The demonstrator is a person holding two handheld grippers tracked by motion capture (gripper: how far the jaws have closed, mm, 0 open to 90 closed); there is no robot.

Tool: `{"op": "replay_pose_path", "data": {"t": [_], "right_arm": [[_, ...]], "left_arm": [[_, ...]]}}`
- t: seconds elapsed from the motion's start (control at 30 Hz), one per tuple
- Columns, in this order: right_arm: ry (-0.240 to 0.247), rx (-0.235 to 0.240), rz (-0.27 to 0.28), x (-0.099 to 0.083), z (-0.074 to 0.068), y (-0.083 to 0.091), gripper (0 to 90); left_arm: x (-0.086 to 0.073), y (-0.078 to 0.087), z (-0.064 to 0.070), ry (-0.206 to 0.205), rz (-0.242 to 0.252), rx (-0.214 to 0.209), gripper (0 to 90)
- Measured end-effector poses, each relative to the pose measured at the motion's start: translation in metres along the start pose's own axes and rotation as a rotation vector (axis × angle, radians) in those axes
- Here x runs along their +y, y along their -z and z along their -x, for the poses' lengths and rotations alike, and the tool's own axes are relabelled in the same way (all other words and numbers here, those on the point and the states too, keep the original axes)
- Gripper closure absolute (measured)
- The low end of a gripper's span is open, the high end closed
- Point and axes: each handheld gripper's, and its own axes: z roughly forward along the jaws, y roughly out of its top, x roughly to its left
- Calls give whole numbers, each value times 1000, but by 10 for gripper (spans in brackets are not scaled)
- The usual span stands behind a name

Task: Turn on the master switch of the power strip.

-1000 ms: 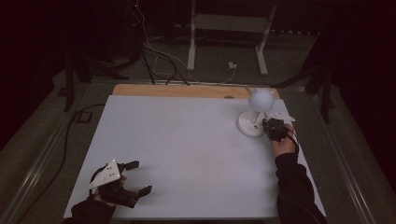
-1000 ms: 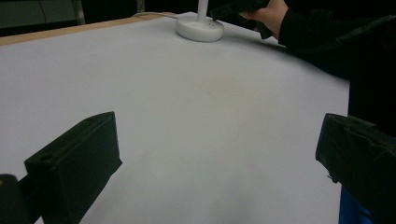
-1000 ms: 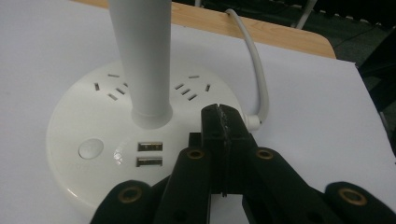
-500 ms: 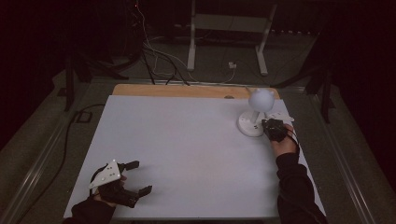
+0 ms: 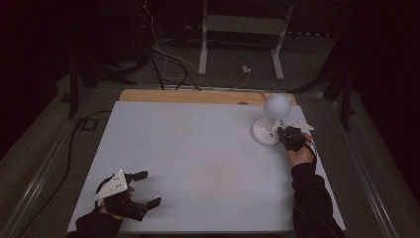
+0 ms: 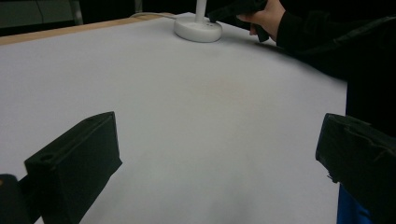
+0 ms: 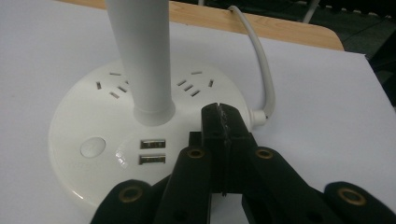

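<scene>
Lamp [image 5: 271, 119] at the table's [image 5: 198, 163] far right, unmoved over the last second; right gripper [image 7: 220, 116], jaws pressed together, holds over its base beside the button [image 7: 91, 147], press seemingly pending; left gripper [image 5: 143, 188] idles spread.

No readable writing anywhere in these views.

The white lamp base [image 7: 135, 140], seen at the centre of the right gripper view, carries only unlabelled features: socket slots at its upper part, two USB ports at its lower middle and a round button at its lower left, none with a legible mark. A faint embossed patch sits low on the base's left rim, too blurred to make out. The desk [image 5: 198, 158] is plain white across the high view, and the grey plate on the left gripper [image 5: 148, 188], at lower left of that view, bears no letters or numbers that can be told.
</scene>
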Motion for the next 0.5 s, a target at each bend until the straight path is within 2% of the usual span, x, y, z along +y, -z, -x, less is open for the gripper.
{"op": "replay_pose_path", "data": {"t": [0.3,0.47,0.5], "right_arm": [[-8,16,-15,3,2,1,900],[23,12,-30,8,2,5,889],[21,11,-17,9,2,6,877]], "left_arm": [[0,1,0,5,9,1,3],[1,1,0,0,11,2,3],[1,1,0,1,12,2,3]]}}
